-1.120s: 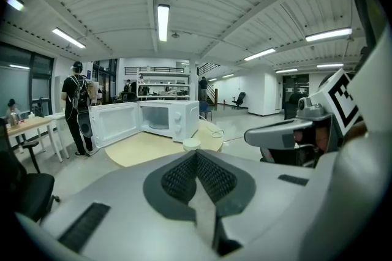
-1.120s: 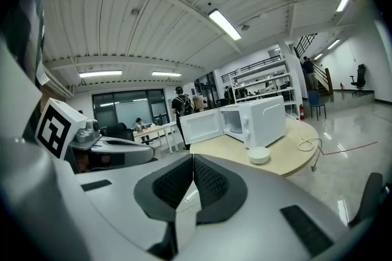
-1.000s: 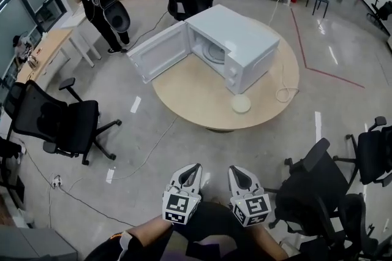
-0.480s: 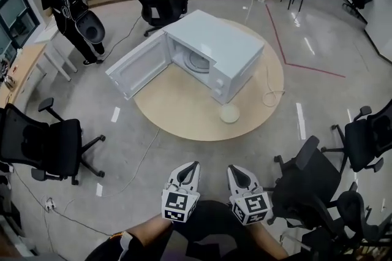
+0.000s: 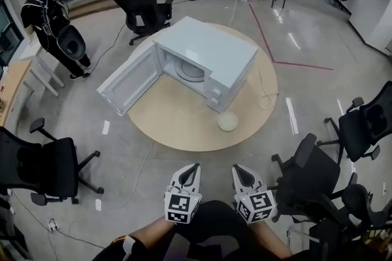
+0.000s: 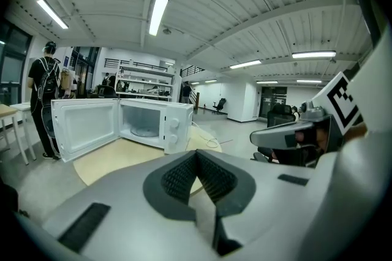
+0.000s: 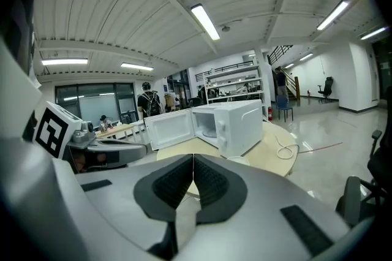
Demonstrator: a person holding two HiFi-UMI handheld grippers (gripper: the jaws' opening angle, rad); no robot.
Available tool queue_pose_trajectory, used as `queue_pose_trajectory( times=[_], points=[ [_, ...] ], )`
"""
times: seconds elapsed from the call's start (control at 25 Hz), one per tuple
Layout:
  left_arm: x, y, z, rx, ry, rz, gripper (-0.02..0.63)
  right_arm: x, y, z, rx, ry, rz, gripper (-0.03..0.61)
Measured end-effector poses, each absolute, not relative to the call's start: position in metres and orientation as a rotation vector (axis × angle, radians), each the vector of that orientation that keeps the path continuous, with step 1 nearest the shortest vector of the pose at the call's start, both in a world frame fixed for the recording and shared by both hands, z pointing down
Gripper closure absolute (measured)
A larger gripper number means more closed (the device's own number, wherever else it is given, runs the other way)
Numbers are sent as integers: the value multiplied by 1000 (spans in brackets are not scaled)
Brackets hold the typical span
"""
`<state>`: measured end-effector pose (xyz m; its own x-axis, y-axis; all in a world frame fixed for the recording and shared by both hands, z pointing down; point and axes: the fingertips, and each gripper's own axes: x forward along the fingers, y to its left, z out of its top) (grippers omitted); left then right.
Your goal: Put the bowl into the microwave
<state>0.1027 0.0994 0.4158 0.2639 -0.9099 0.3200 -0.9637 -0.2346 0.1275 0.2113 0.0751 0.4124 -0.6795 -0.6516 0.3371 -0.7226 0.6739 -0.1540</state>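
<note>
A white microwave (image 5: 211, 60) stands on a round wooden table (image 5: 177, 125) with its door (image 5: 127, 86) swung wide open to the left and a glass turntable inside. A pale bowl (image 5: 228, 121) sits on the table just in front of the microwave's control side. My left gripper (image 5: 194, 166) and right gripper (image 5: 236, 168) hang side by side low in the head view, well short of the table, both shut on nothing. The left gripper view shows its shut jaws before the microwave (image 6: 150, 122). The right gripper view shows the microwave (image 7: 236, 119) and the bowl (image 7: 238, 160).
Black office chairs stand around: one (image 5: 46, 165) at the left, two (image 5: 312, 177) at the right, one (image 5: 144, 8) behind the table. A person (image 5: 52, 15) stands at the back left. A white cable (image 5: 266, 99) coils on the table. Cords trail on the floor.
The table and microwave have drifted down and left in the head view as the camera shifts. Both grippers keep their place and stay shut. The person at back left has moved leftward.
</note>
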Motion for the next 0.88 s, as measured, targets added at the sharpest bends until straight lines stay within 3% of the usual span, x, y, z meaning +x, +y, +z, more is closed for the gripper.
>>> queue_pose_trajectory(
  times=[0.88],
  points=[
    [61, 43, 429, 2236, -1734, 261, 568, 195, 6, 423, 1205, -2591, 445, 563]
  ],
)
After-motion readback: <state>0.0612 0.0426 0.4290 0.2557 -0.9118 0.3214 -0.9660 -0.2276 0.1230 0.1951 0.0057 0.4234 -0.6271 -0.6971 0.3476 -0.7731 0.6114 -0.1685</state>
